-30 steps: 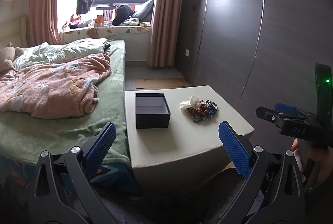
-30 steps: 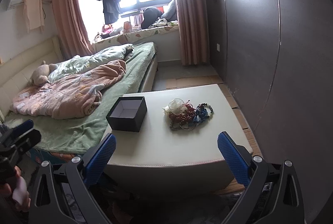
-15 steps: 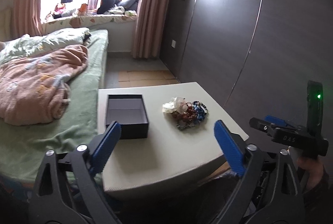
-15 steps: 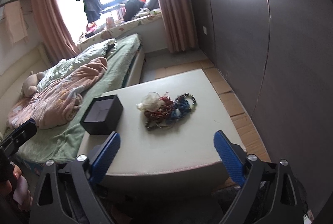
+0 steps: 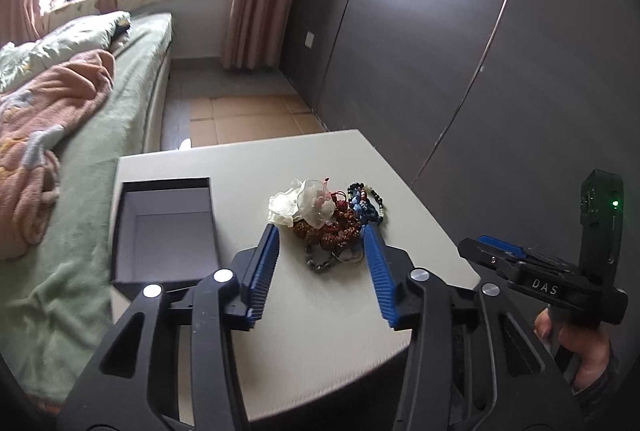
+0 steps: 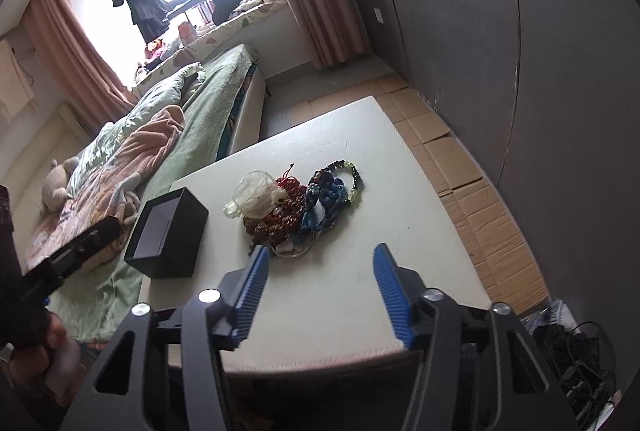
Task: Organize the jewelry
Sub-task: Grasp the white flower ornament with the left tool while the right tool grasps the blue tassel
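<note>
On the pale desk (image 5: 320, 331) a tangled jewelry heap (image 5: 332, 219) lies mid-frame, right of the open black box (image 5: 166, 227), the two apart. The left tongs (image 5: 320, 263) hang over the near edge of the heap, jaws closing, with a grey bracelet seen between the blue pads but nothing pinched yet. The right tongs (image 6: 318, 279) are closing too, over bare desk just below the heap (image 6: 296, 207) in the lower middle of the right view, holding nothing. The likely trouble is the tangle: strands interlock, so a pinch on one bracelet may drag the whole clump, or spill beads off the desk toward the floor. A thin strand may also slip from the ribbed pads. The heap has no clear facing; in the right view its long axis runs from lower left to upper right, ending in a green-beaded loop.
</note>
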The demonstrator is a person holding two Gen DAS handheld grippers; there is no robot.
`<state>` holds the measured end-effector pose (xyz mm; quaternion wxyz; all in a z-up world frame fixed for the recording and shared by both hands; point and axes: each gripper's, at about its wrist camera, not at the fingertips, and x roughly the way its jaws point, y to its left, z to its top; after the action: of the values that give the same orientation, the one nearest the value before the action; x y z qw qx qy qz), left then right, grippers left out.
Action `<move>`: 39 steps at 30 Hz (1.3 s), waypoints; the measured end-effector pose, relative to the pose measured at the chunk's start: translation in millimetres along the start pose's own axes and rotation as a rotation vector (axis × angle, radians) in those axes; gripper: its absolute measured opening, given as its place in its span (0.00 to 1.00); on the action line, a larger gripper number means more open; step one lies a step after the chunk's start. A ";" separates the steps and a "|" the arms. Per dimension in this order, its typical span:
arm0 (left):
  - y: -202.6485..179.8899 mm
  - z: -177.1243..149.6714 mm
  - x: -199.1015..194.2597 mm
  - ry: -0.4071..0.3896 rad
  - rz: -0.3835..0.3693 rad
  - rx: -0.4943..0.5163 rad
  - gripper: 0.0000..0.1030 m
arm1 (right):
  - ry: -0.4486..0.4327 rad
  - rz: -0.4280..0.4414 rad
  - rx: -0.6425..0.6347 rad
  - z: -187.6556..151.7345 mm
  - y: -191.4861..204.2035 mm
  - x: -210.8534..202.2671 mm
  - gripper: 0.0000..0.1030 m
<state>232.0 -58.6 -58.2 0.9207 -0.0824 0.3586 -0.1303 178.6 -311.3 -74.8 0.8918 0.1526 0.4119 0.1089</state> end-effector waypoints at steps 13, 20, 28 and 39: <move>13.9 26.1 104.5 0.162 0.023 -0.030 0.40 | 0.088 0.062 0.093 28.2 -15.2 60.4 0.35; 22.7 34.1 153.0 0.221 0.049 -0.048 0.26 | 0.135 0.075 0.114 44.1 -16.5 90.6 0.42; 16.3 39.6 155.9 0.225 0.012 -0.045 0.03 | 0.202 0.073 0.134 57.8 -10.0 133.4 0.47; 20.9 64.7 110.9 0.149 0.013 -0.043 0.03 | 0.274 0.045 0.147 67.0 -3.1 168.2 0.15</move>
<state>358.6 -68.1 -86.9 0.8903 -0.0901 0.4293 -0.1223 337.4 -272.6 -152.7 0.8109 0.2102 0.5332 0.1181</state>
